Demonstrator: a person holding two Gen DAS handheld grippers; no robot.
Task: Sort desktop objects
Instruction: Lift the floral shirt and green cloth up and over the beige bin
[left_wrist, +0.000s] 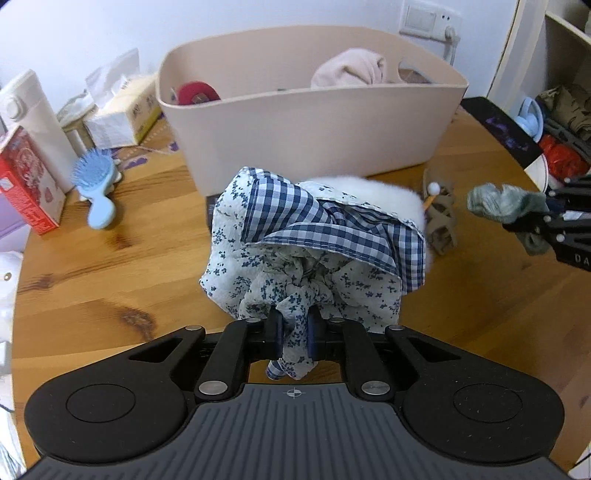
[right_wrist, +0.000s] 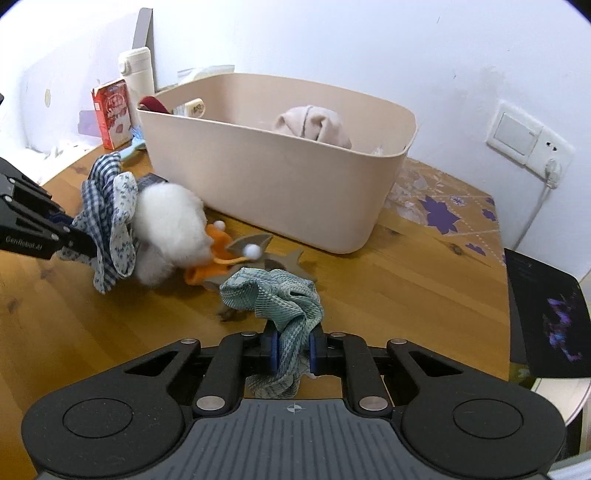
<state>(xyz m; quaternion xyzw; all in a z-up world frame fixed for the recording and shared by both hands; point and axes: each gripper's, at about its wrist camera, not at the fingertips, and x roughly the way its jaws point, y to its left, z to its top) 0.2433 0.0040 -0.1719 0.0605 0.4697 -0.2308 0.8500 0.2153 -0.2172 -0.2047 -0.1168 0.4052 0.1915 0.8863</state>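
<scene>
The left tongs (left_wrist: 295, 332) pinch a blue checked cloth (left_wrist: 317, 236); the right tongs (right_wrist: 293, 350) pinch a green sock (right_wrist: 280, 295). Only the right view shows an orange toy (right_wrist: 212, 254).

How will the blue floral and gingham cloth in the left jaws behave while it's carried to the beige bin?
Likely floppy: the floral and gingham cloth droops in loose folds from the left gripper. Probably light, since a small pinch holds it. Its hanging edges may drag on the white plush toy or catch the beige bin rim.

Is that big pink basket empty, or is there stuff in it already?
Not empty. The pink basket already holds a bundled beige cloth near one end and something dark red at the other. How full below the rim, cannot tell.
</scene>
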